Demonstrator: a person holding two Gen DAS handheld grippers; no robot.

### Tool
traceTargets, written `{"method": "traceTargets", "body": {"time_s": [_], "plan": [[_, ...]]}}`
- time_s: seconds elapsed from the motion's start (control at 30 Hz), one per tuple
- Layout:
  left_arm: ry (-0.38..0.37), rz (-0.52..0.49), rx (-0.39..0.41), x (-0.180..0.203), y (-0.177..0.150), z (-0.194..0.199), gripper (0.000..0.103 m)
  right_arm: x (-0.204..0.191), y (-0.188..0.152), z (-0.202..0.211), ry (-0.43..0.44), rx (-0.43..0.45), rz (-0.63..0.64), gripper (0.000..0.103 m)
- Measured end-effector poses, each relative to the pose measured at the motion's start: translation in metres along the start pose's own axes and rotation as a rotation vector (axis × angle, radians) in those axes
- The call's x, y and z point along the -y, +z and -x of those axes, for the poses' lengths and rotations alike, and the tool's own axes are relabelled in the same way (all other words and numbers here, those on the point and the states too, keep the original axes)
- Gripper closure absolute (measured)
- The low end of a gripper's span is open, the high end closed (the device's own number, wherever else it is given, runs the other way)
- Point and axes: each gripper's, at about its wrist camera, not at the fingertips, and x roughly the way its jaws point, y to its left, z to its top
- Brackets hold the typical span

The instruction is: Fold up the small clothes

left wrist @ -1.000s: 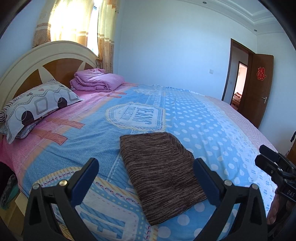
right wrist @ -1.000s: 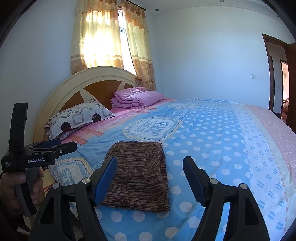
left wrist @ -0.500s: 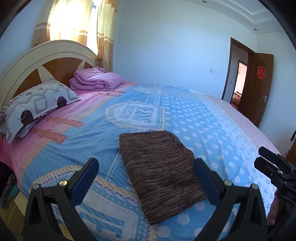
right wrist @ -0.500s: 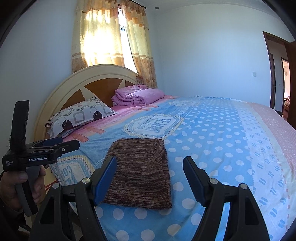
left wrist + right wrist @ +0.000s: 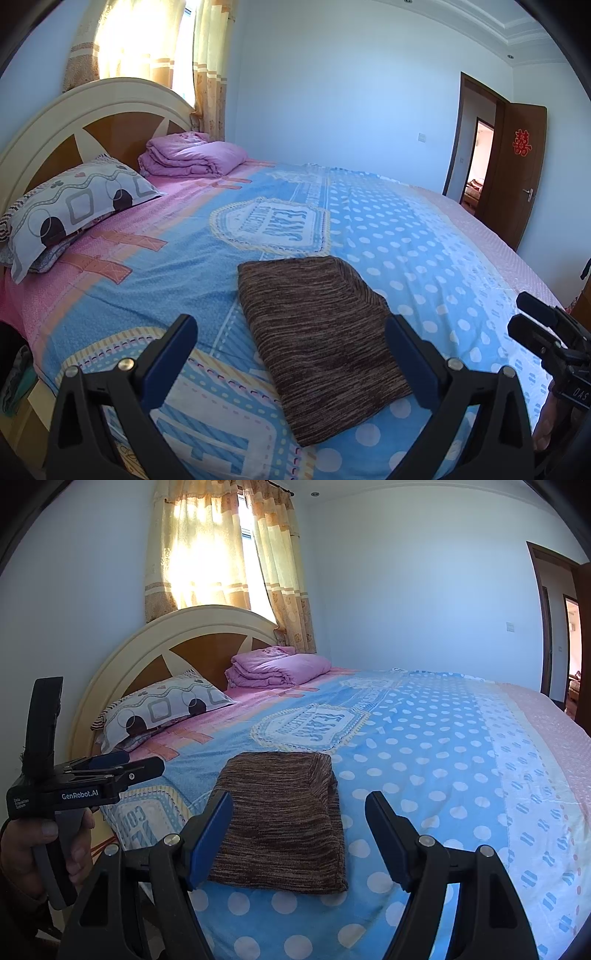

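No containers showing. Brown folded garment (image 5: 321,343) is lying flat on the bed (image 5: 424,236), close to its near edge, toward the headboard-side corner. I'm holding the left gripper (image 5: 291,354) above that edge, jaws spread wide, nothing between them, touching nothing. Right gripper (image 5: 299,830) is hovering likewise, jaws apart, empty, garment lying beyond the fingers. Pillow (image 5: 70,206) and pink quilt (image 5: 192,155) are sitting at the headboard end.

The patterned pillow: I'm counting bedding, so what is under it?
Under the patterned pillow a second, darker pillow peeks out at its lower edge, resting on the pink part of the bedspread. Most of that lower pillow is covered, so its full pattern cannot be seen.
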Motion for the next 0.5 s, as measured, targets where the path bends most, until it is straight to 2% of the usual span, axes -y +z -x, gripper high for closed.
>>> {"method": "traceTargets", "body": {"time_s": [0.27, 0.5], "plan": [[-0.004, -0.027, -0.024, -0.001, -0.001, -0.006, 0.000, 0.002, 0.001, 0.003, -0.010, 0.032, -0.004, 0.028], [0.032, -0.055, 0.002, 0.003, 0.002, -0.001, 0.000, 0.003, 0.004, 0.011, -0.021, 0.071, -0.012, 0.028]]}}
